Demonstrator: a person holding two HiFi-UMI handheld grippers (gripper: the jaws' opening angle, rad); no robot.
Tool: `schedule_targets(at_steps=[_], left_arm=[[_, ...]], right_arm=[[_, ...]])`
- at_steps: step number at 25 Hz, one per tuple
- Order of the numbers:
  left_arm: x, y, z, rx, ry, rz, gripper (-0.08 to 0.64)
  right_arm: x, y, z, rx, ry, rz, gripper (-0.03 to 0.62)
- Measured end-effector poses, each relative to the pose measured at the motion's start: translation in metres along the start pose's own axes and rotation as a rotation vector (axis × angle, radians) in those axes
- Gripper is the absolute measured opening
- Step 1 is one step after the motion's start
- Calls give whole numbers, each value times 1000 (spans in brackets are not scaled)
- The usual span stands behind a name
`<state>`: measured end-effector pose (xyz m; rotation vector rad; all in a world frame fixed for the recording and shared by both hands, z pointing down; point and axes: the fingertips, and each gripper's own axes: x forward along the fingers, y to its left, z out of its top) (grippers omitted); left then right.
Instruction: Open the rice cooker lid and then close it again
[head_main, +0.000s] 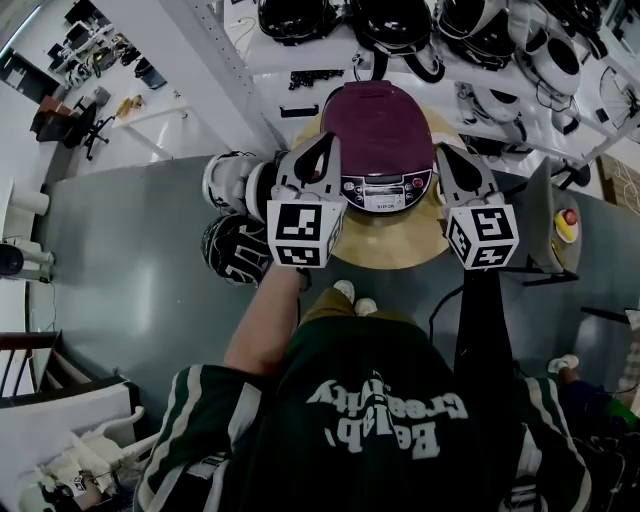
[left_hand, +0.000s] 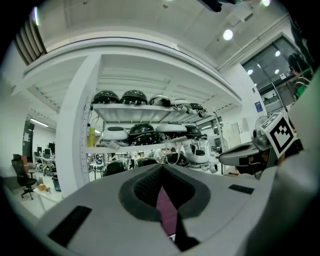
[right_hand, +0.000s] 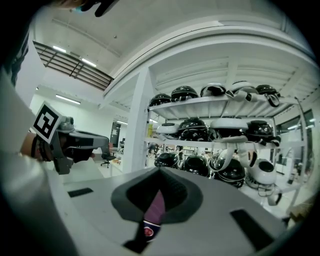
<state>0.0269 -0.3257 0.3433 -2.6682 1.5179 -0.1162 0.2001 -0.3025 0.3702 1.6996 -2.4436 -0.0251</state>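
Maroon rice cooker (head_main: 386, 190) sits on a round wooden table (head_main: 395, 255), its lid (head_main: 375, 115) apparently closed. 2 grippers flank the cooker: left gripper (head_main: 328, 142) and right gripper (head_main: 445, 152), each with jaws pressed together.

The rice cooker (head_main: 378, 125) has a deep maroon lid and a silver-grey control panel at its 6 o'clock edge. The round worktop (head_main: 395, 255) is pale tan. The left claw (head_main: 328, 142) and right claw (head_main: 446, 152) are grey, and their cubes carry black-and-white square patterns. The helmets (head_main: 395, 20) at 12 o'clock are black and white, and the floor (head_main: 130, 270) is grey.
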Motion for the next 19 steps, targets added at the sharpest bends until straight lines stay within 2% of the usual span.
schedule_targets(at_steps=[19], left_arm=[[6,-6,-7,3,12,-19,0]], right_arm=[[6,-4,-1,18,-6,12,3]])
